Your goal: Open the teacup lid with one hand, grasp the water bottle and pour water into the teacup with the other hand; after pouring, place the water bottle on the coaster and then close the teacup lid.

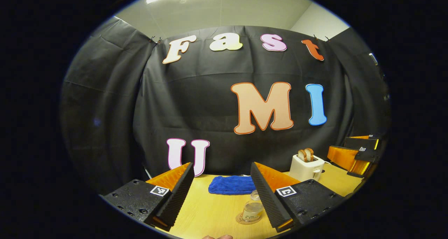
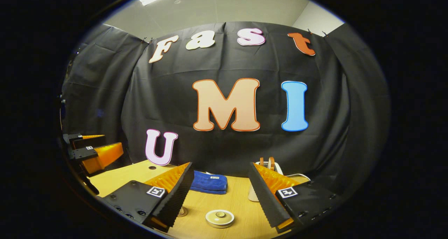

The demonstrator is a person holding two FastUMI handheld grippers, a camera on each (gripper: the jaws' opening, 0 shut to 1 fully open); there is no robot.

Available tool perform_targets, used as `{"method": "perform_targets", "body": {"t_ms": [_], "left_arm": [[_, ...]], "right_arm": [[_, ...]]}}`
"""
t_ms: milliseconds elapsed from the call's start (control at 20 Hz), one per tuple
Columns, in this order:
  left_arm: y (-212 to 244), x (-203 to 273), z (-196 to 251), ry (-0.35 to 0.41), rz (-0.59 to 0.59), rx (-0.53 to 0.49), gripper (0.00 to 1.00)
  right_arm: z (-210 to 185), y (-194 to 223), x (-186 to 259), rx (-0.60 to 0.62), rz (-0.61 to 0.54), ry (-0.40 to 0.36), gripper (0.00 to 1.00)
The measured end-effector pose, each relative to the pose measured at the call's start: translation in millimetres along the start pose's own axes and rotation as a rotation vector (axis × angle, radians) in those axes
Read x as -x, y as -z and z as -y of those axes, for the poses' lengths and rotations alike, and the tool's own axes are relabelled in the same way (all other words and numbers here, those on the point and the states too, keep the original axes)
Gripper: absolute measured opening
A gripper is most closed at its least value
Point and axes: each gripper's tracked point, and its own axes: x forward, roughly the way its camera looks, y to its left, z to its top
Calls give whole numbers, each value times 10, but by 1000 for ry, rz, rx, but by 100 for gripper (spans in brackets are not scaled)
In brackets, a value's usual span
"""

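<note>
A small clear water bottle (image 1: 252,208) stands upright on a round coaster (image 1: 241,219), low in the left gripper view and touching the inner edge of that view's right-hand finger. My left gripper (image 1: 222,167) hangs above the table, open, with nothing between its fingers. In the right gripper view the cream teacup (image 2: 219,218) sits on the table with its lid on, below and between the fingers. My right gripper (image 2: 220,165) is open and holds nothing. Each gripper appears in the other's view, the right gripper (image 1: 357,153) far right, the left gripper (image 2: 91,149) far left.
A folded blue cloth (image 1: 231,184) (image 2: 209,182) lies at the back of the wooden table (image 1: 210,211). A white toaster (image 1: 306,167) with toast stands at the back right. A small round thing (image 2: 182,211) peeks out beside one finger in the right gripper view.
</note>
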Motion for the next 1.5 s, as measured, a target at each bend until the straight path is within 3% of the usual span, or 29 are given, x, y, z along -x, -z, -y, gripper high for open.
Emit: {"method": "perform_targets", "body": {"t_ms": [200,250,750,900,950,1150,1200,1350,1500], "left_arm": [[-27,91,-127,-30,7,-20,92],[-29,112,-161,-38,5,-20,95],[34,255,-447,-127,-25,-44,92],[58,280,-489,-143,-35,-52,94],[56,286,-504,-148,-37,-53,92],[94,325,-571,-166,-49,-58,95],[95,336,-589,-172,-51,-60,96],[102,346,-613,-181,-57,-60,95],[123,345,-607,-181,-61,-63,96]], "right_arm": [[26,376,-152,43,-50,3,95],[44,494,-189,52,-73,8,100],[175,1660,-509,38,-343,-3,100],[162,1930,-537,62,-399,-14,96],[147,2009,-543,70,-413,-20,100],[95,2269,-574,92,-469,-48,98],[86,2298,-583,94,-476,-52,96],[64,2427,-577,107,-507,-59,65],[24,2571,-563,117,-550,-78,64]]}}
